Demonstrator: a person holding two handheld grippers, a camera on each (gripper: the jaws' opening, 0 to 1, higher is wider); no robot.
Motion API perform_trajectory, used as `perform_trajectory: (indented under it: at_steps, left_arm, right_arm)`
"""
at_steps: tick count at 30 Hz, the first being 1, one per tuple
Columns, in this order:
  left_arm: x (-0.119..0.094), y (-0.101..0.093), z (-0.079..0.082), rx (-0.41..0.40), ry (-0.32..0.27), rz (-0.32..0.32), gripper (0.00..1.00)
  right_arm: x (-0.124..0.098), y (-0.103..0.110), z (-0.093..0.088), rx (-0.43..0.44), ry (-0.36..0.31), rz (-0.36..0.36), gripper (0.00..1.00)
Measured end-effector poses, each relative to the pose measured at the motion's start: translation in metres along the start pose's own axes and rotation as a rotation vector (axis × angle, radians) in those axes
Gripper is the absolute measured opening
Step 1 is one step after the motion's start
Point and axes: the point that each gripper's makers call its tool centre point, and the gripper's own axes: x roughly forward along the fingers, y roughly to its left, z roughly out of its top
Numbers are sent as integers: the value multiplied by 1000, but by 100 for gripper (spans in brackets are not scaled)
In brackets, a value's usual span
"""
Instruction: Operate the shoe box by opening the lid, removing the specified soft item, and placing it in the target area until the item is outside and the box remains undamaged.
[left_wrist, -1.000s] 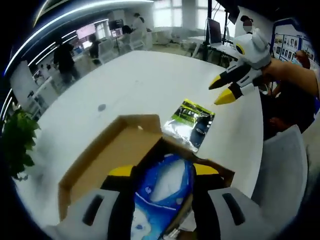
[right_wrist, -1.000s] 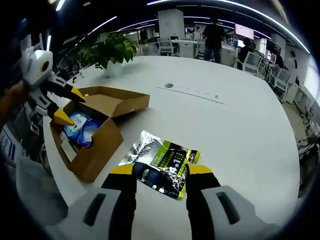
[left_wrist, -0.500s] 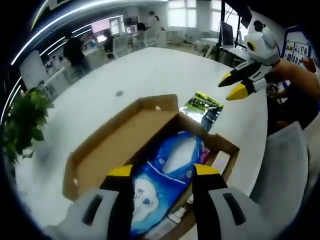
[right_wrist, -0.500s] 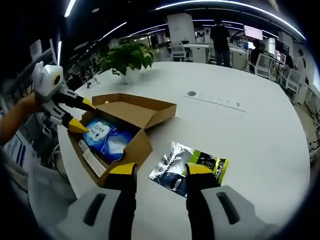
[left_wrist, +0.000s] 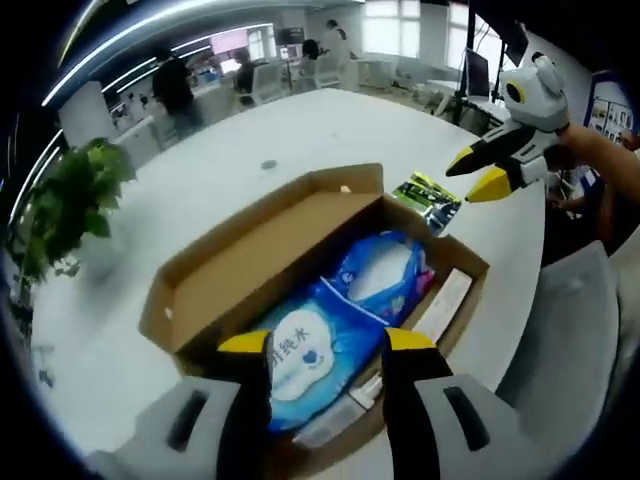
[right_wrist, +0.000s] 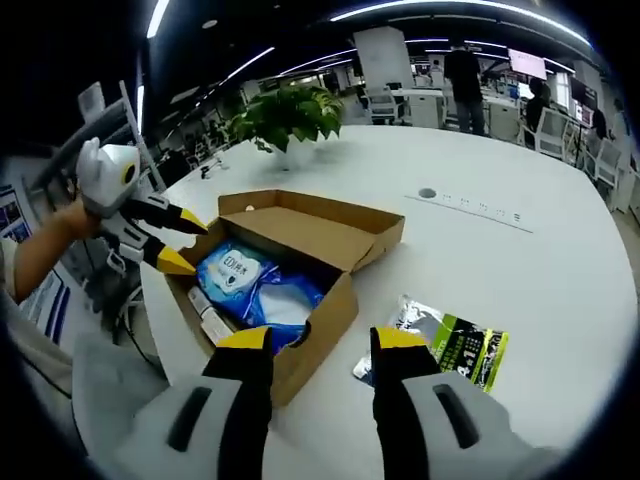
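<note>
Both spread, empty tools, left tool (left_wrist: 325, 345) and right tool (right_wrist: 312, 340), now sit farther back from the open brown cardboard shoe box (right_wrist: 330, 300) near the white counter's (right_wrist: 520, 250) edge, its blue soft pack (left_wrist: 330, 330), printed "纯水", inside.

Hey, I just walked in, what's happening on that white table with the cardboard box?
A person is working with two handheld grippers over an open shoe box on a white table. The lid is already folded back, and a blue soft pack lies inside. The left gripper, jaws open, hovers at the box's edge above that pack. The right gripper is open in the air, holding nothing. A green and silver packet lies on the table beside the box.
</note>
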Motion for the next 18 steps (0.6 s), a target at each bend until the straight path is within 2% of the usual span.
perform_trajectory:
  at_steps: [18]
  left_arm:
    - [-24, 27, -43, -107, 9, 87, 40]
  right_arm:
    - [37, 40, 15, -18, 1, 83, 36]
